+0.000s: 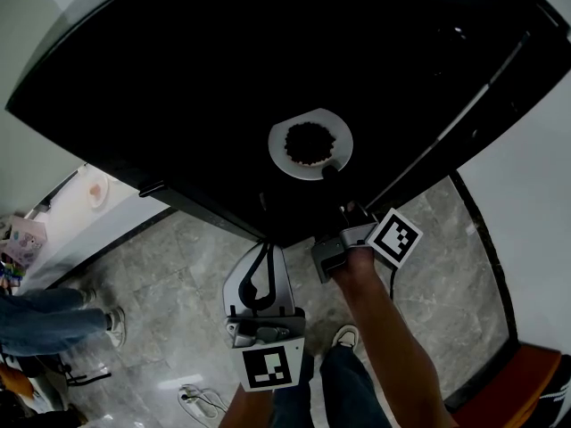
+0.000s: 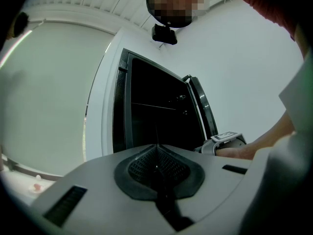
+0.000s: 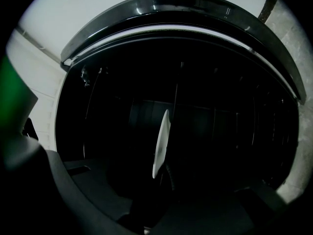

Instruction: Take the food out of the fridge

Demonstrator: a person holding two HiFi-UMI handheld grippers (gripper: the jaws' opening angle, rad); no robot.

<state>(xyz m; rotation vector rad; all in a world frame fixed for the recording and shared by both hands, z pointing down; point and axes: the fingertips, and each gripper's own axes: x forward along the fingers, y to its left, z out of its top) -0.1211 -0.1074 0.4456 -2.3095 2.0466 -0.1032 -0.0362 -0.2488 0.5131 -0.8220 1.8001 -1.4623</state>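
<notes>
A: Fridge?
B: Fridge: open, inside black, shelves barely traceable. Door: swung out, seen edge-on in the left gripper view.

A: Contents?
B: Plate: white, round, within the dark opening. Food: dark, crumbly heap, centred on plate. Resting on a shelf or lifted clear: cannot tell.

A: Right gripper?
B: Right gripper: reaching into fridge, jaws clamped on near rim of plate. Plate shown edge-on between them in the right gripper view. Marker cube: just outside the opening. Hand: right behind it.

A: Left gripper?
B: Left gripper: outside the fridge, over the floor, beside the right gripper, well apart from plate. Jaws pressed together, nothing between the pads.

A: Surroundings?
B: Floor: grey marbled tiles. Legs: second person, jeans, far left of head view. Shoe: light-coloured, between the two arms, toe towards fridge.
</notes>
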